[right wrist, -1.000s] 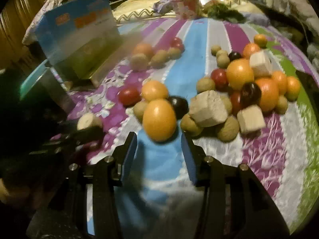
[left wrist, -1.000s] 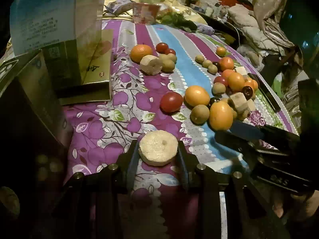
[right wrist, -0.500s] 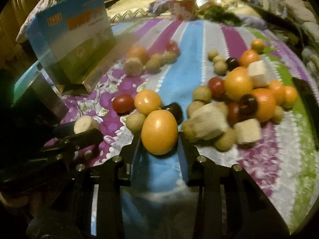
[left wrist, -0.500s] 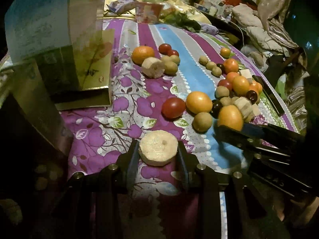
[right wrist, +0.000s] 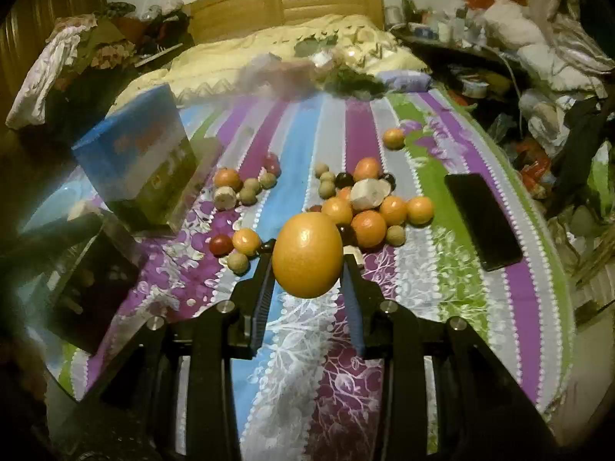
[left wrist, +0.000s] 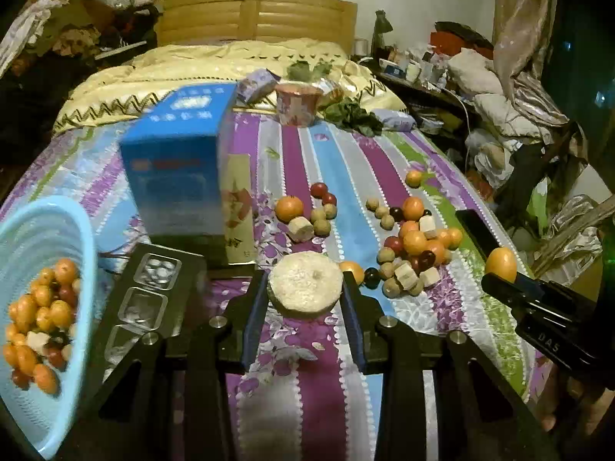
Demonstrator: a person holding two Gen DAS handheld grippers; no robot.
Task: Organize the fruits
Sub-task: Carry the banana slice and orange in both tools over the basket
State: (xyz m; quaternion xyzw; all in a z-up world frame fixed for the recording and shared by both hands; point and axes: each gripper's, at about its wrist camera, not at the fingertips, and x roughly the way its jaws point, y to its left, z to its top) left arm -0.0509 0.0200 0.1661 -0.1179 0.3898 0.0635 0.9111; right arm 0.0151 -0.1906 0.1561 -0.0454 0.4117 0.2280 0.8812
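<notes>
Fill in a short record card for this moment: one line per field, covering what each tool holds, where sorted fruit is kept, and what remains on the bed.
left tool: shut on banana slice, held above the bedspread
right tool: shut on orange fruit, lifted off the bedspread
container: light blue basket at far left, already holding mixed fruit
loose fruit: main pile on the striped bedspread; smaller cluster nearer the blue box
other items: black phone lying flat on the right; black tray beside the basket
</notes>
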